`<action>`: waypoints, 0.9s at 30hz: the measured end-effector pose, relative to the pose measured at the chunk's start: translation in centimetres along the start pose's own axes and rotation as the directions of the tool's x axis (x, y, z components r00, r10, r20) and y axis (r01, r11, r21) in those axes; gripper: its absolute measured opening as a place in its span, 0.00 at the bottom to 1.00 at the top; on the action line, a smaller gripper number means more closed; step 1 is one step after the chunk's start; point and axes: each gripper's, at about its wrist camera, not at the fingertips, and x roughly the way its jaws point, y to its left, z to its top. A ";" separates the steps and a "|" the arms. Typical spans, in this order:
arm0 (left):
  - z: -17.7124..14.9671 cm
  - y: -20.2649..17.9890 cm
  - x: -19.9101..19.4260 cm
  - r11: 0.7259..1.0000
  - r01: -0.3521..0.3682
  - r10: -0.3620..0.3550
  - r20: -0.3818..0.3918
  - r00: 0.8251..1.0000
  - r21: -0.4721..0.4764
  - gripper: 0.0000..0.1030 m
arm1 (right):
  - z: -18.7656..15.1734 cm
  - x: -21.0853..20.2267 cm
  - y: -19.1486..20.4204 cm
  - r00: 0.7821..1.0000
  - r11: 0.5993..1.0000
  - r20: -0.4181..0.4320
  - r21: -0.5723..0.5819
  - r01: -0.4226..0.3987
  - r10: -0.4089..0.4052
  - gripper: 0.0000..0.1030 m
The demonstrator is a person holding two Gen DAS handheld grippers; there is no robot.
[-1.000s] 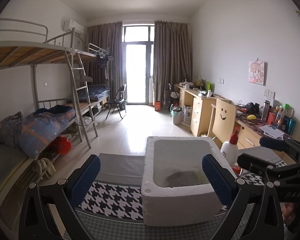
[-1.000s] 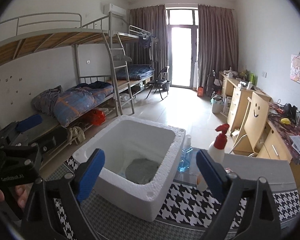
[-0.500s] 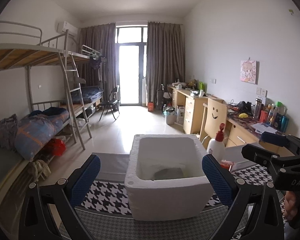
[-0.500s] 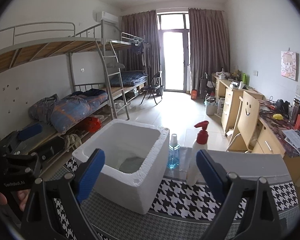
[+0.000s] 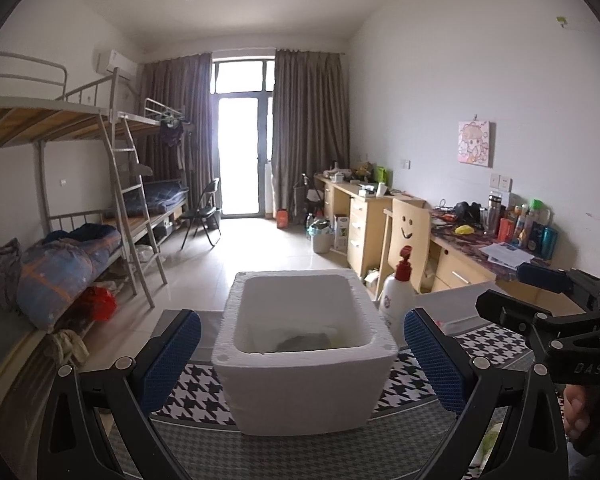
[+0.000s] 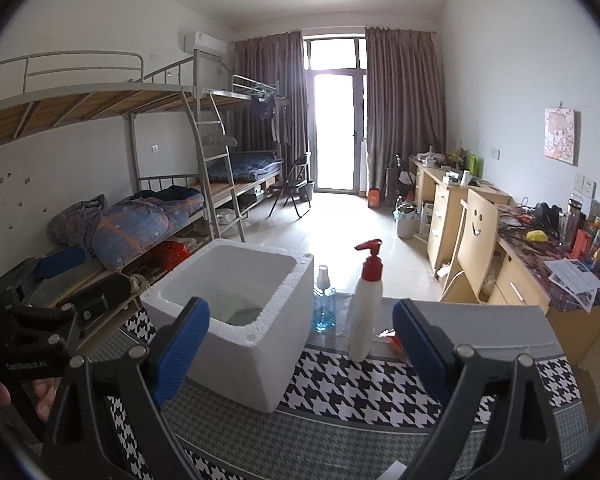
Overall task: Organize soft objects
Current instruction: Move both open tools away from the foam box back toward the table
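A white foam box (image 5: pixel 305 364) stands on the houndstooth tablecloth (image 5: pixel 204 396). A grey soft item (image 5: pixel 305 342) lies at its bottom; it also shows in the right wrist view (image 6: pixel 246 314) inside the box (image 6: pixel 244 340). My left gripper (image 5: pixel 300 364) is open and empty, held back in front of the box. My right gripper (image 6: pixel 300 354) is open and empty, to the right front of the box. The right gripper shows at the right in the left wrist view (image 5: pixel 539 304), and the left gripper shows at the left in the right wrist view (image 6: pixel 60 304).
A white pump bottle with a red top (image 6: pixel 365 304) and a small blue spray bottle (image 6: pixel 323 306) stand right of the box. A small red-orange item (image 6: pixel 393 338) lies behind the pump bottle. Bunk beds (image 6: pixel 140 216) stand left, desks (image 6: pixel 539 264) right.
Both grippers have pulled back and risen away from the box, which now looks smaller and farther. Both stay open and empty.
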 end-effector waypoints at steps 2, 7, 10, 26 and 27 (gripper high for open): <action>0.0 -0.3 -0.2 1.000 0.011 -0.011 0.003 1.000 0.002 0.99 | -0.2 -0.4 -0.3 1.000 1.000 0.003 0.004 0.009 -0.009 0.92; -0.4 -1.0 -0.5 1.000 0.030 -0.030 0.004 1.000 0.002 0.99 | -0.7 -1.0 -0.9 1.000 1.000 0.007 0.012 0.020 -0.020 0.92; -0.6 -1.4 -0.6 0.999 0.044 -0.044 0.001 0.999 0.002 0.99 | -1.0 -1.4 -1.2 0.999 0.999 0.013 0.011 0.034 -0.035 0.92; -1.9 -4.7 -1.5 0.991 0.133 -0.132 -0.013 0.991 0.030 0.99 | -2.6 -3.3 -3.0 0.997 0.996 0.007 0.042 0.074 -0.075 0.92; -2.1 -5.0 -1.5 0.990 0.137 -0.136 -0.015 0.991 0.032 0.99 | -2.7 -3.4 -3.0 0.997 0.996 0.007 0.042 0.076 -0.076 0.92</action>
